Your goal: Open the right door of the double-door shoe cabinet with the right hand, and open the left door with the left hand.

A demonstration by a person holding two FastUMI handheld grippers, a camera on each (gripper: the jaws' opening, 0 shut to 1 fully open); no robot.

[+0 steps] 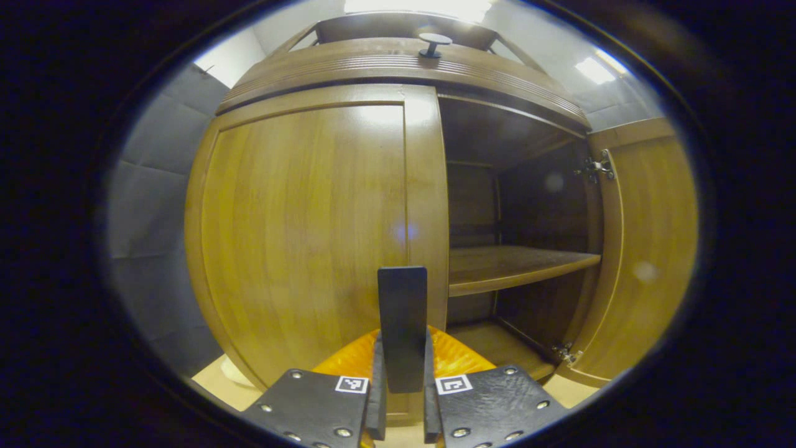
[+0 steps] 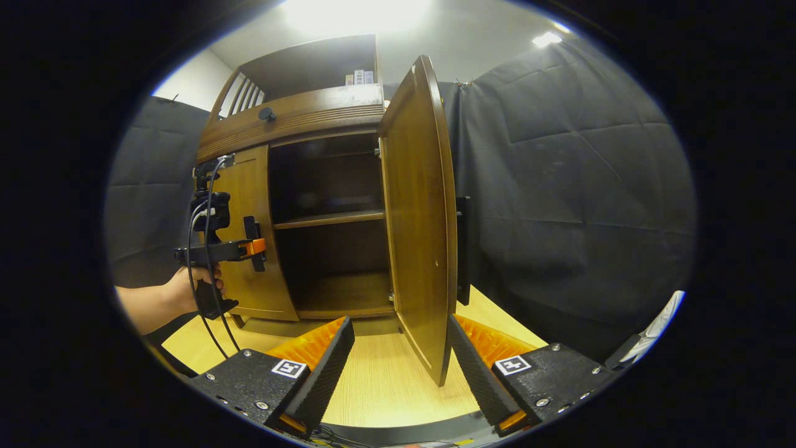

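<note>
one door of the shoe cabinet (image 2: 298, 124), the right door (image 2: 416, 218), stands swung wide. right gripper (image 2: 401, 354) is spread, straddling its edge. left gripper (image 1: 401, 379) pinches the closed left door's (image 1: 305, 236) black handle (image 1: 402, 323); pulling outward looks next.

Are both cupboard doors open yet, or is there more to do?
Halfway. The right door already stands swung wide, and the right claw is open around its edge. The left door is closed, but the left claw is shut on its black handle. Pulling that door open is what's left.
</note>
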